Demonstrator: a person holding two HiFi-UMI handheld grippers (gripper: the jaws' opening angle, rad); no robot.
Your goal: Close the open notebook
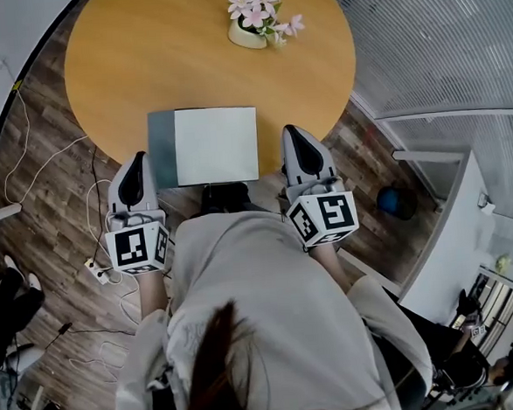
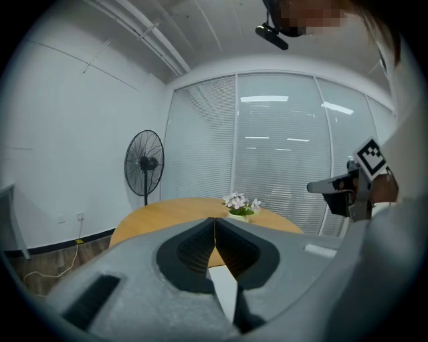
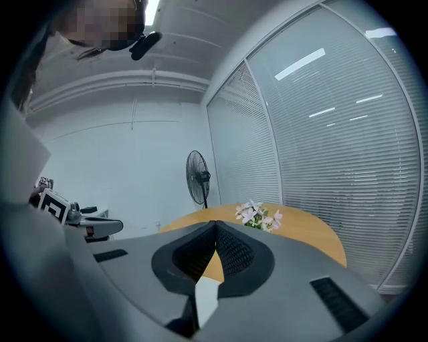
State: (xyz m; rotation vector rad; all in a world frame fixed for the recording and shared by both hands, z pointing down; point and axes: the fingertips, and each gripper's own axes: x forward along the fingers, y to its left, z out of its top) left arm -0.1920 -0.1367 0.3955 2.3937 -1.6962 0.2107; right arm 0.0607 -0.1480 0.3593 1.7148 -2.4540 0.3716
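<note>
**A:** Notebook [image 1: 215, 145]: where is it lying?

**B:** It is lying flat at the near edge of the round wooden worktop [image 1: 158, 49]. A white page is facing up and a grey strip is showing along its left side.

**A:** What is the left hand-held gripper [image 1: 136, 160] doing?

**B:** It is hovering at the worktop's rim, just beside the notebook's left edge. Its jaws are pressing together with nothing between them.

**A:** And the right hand-held gripper [image 1: 292, 134]?

**B:** It is hanging just right of the notebook, apart from it. Its jaws are also meeting tip to tip and pinching nothing.

**A:** Is anything else standing on the worktop?

**B:** A small pot of pink and white flowers [image 1: 259, 17] is sitting at the far side, well apart from the notebook. A standing fan [image 2: 144, 162] is showing by the wall beyond.
</note>
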